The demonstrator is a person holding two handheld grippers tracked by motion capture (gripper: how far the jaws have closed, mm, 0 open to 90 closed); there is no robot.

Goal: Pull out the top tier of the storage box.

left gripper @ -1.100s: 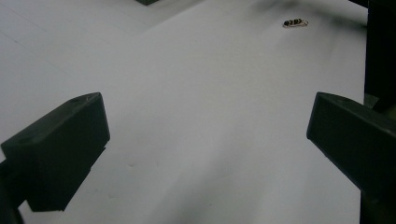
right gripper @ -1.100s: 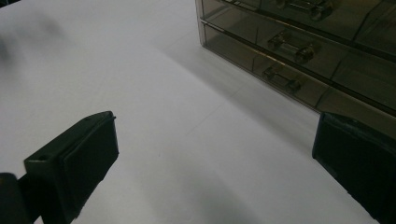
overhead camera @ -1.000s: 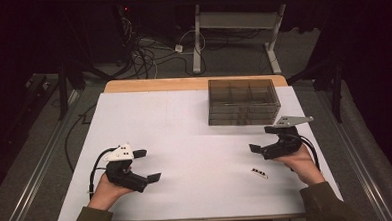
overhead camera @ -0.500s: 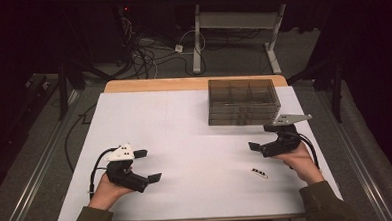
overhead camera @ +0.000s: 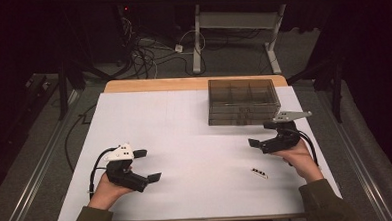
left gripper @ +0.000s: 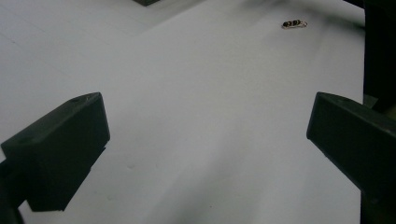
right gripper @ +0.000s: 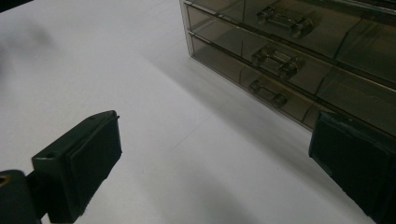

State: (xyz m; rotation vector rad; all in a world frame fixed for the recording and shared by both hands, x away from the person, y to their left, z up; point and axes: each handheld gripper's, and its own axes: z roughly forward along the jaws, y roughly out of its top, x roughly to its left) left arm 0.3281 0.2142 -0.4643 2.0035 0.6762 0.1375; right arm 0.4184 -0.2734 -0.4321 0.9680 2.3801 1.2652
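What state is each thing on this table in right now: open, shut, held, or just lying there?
Left hand-held gripper: jaws open, holding nothing.
Right hand-held gripper: jaws open, holding nothing.
Drawer box: smoky clear plastic, all drawers shut.
Small beaded piece: lying loose on the table, untouched.

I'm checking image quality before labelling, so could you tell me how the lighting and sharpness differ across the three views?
High view: the white table is evenly lit and the surrounding room is dark. Left gripper view: the near jaws are soft, and the small dark part far off is blurred. Right gripper view: the smoked drawer box is fairly sharp and casts a soft shadow in front.
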